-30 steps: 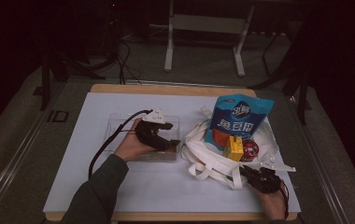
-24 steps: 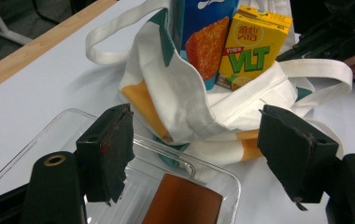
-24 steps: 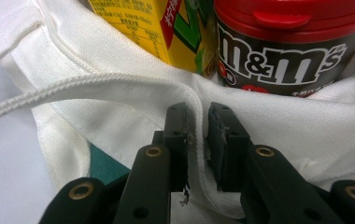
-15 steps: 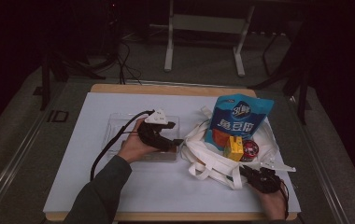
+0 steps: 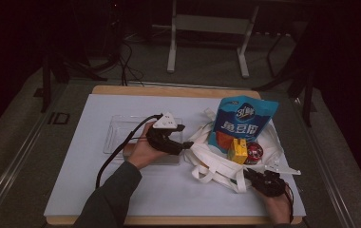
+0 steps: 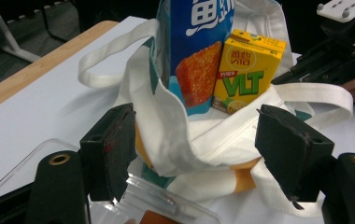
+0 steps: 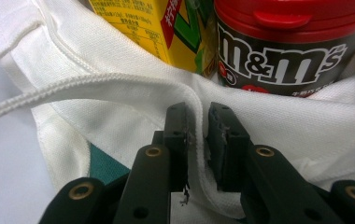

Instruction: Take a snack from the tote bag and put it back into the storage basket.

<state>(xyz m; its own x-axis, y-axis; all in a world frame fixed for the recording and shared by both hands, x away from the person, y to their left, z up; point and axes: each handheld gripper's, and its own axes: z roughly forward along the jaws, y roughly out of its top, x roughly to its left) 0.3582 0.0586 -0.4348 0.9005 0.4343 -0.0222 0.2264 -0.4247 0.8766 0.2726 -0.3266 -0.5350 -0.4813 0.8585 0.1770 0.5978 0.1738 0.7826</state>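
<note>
The white fabric tote bag with long white strap handles [image 5: 226, 159] lies slumped near the front right corner of the white-covered table [image 5: 74, 190], its mouth toward the rear edge, holding a tall blue snack pouch [image 5: 242, 121], a yellow drink carton [image 5: 238, 151] and a red-lidded dark candy jar [image 5: 254, 152]. The right gripper [image 5: 257, 178] is seen clamped on the seamed rim of the bag [image 7: 196, 126], the jaws nearly together with the fabric fold pinched between them. The left gripper [image 5: 181, 145] is held at the bag's left side; its jaws stand wide and have just been closing slightly, with loose bag cloth [image 6: 185, 149] lying between them but not pressed by the pads. A clear plastic tray [image 5: 117, 135] sits beneath the left hand [image 5: 143, 149], toward the table's middle. Risks judged: the pinch on the rim is narrow, so the seam could be pulled out if the bag is tugged. If the left jaws are shut on a strap rather than the rim, the mouth would not be held open. The upright pouch and carton could be tipped out should the bag be lifted unevenly. The tray edge could be nudged by the left gripper.
</note>
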